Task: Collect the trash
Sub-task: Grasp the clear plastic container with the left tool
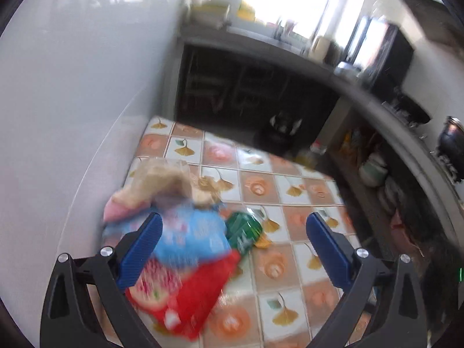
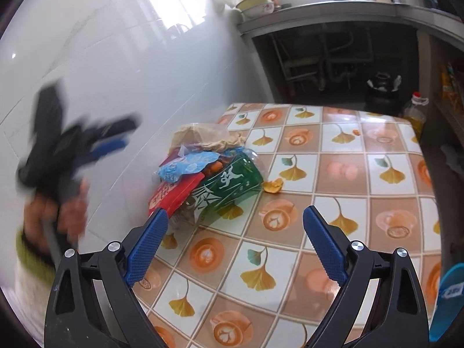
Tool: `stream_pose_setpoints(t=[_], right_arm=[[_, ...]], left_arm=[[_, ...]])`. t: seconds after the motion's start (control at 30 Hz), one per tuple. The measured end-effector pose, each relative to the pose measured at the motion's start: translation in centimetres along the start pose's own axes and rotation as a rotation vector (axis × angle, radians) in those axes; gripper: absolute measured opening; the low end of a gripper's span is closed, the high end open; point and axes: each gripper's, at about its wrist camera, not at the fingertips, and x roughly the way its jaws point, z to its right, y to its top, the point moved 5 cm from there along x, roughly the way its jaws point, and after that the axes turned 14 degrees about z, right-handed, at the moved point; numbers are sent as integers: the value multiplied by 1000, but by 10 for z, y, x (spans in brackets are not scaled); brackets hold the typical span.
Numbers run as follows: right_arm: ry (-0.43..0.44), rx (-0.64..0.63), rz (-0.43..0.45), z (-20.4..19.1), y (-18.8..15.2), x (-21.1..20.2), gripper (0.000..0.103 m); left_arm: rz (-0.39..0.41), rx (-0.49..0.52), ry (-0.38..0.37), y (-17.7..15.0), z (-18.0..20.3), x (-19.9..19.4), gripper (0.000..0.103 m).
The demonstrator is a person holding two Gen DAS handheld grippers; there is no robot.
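A pile of trash lies on the patterned tablecloth [image 2: 342, 171] against the white wall: a green plastic wrapper [image 2: 232, 182], a red packet [image 2: 174, 192], a blue wrapper [image 2: 188, 168] and a clear bag of brown paper [image 2: 200, 136]. A bit of orange peel [image 2: 273, 186] lies beside it. My right gripper [image 2: 235, 226] is open and empty, just short of the pile. My left gripper [image 1: 232, 235] is open over the pile, with the blue wrapper [image 1: 191, 235], the red packet [image 1: 188, 293] and the green wrapper [image 1: 243, 229] between its fingers; the view is blurred. It also shows blurred in the right wrist view [image 2: 113, 136].
A grey counter [image 2: 333, 8] with bowls stands beyond the table, with pipes and a dark kettle [image 2: 382, 87] under it. A bottle of oil [image 2: 414, 113] stands past the far right corner. Shelves with dishes [image 1: 374, 168] run along the right.
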Motion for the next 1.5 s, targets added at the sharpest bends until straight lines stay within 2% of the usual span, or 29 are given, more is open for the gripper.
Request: stream_pose_setpoints(t=[0.07,0.13,0.17,0.2,0.3,0.4,0.57,0.63,0.77,0.97,1.07,1.1,1.3,1.37,1.5], right_arm=[[10,-13,-6,2,1,7,90],[22,-19,-11,5,3,13,90],[27,-23,-10,7,3,15,89],[29,-26,-12,11,4,18,90],[38,-18,-23,20,4,26,90],[51,3,-50,30,0,38,90],[74,14,-76,38,-6,51,90],[80,21,-80,40,-7,55,90],[91,41,-90,44,-9,61,90],[105,41,-105,42,-14,65,90],[109,42,-111,41,-16,65,90],[108,43,-112,41,-16,65,90],[97,59,-111,47,-13,61,90],[94,57,-105,47,-12,58,90],[87,49,-96,47,-9,52,90]], left_arm=[[-71,49,17,19,-3,34,97],[-186,100,64,33,-10,79,97],[-236,147,111,37,-13,97,97],[-291,235,164,41,-15,119,97],[-400,367,219,44,-20,161,97],[-482,364,235,40,-34,191,97],[-696,285,238,13,-64,229,94],[-728,276,248,7,-71,236,94],[-729,258,254,5,-79,243,94],[-750,248,306,3,-95,249,94],[-764,201,304,-1,-101,251,93],[-765,192,298,-2,-100,250,83],[-696,195,296,2,-96,236,81],[-669,188,265,5,-90,229,81],[-549,119,199,26,-74,192,80]])
